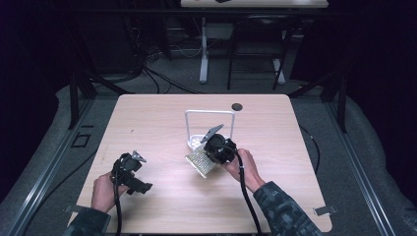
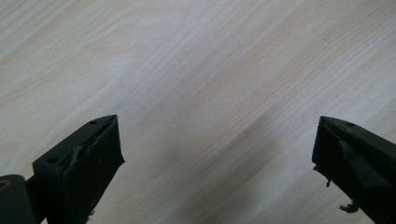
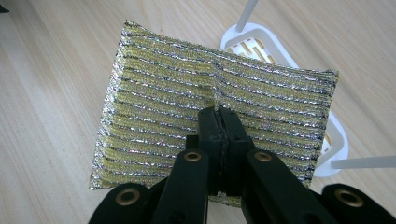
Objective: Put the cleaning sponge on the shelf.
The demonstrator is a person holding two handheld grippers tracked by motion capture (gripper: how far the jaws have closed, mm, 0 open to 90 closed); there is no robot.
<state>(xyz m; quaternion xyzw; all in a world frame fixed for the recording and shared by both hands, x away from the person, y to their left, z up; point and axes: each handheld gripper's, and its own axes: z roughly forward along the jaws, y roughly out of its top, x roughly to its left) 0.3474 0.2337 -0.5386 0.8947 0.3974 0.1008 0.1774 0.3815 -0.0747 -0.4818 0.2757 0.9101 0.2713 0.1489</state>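
A glittery gold-and-silver striped scouring sponge (image 3: 187,98) is pinched at its middle by my right gripper (image 3: 217,112), whose jaws are shut on it. From above, the sponge (image 1: 200,161) hangs tilted just over the table, in front of a small white rack (image 1: 196,140) with a tall wire frame (image 1: 210,113). The rack's slotted white tray (image 3: 254,44) lies right behind the sponge. My left gripper (image 1: 139,173) rests low at the table's front left, apart from the sponge; its jaws (image 2: 215,154) stand wide open over bare wood with nothing between them.
The light wooden table (image 1: 147,118) has a small dark round spot (image 1: 237,106) near its far edge. Cables trail from both grippers toward the front edge. Beyond the table stand dark frame legs and another table on a grey floor.
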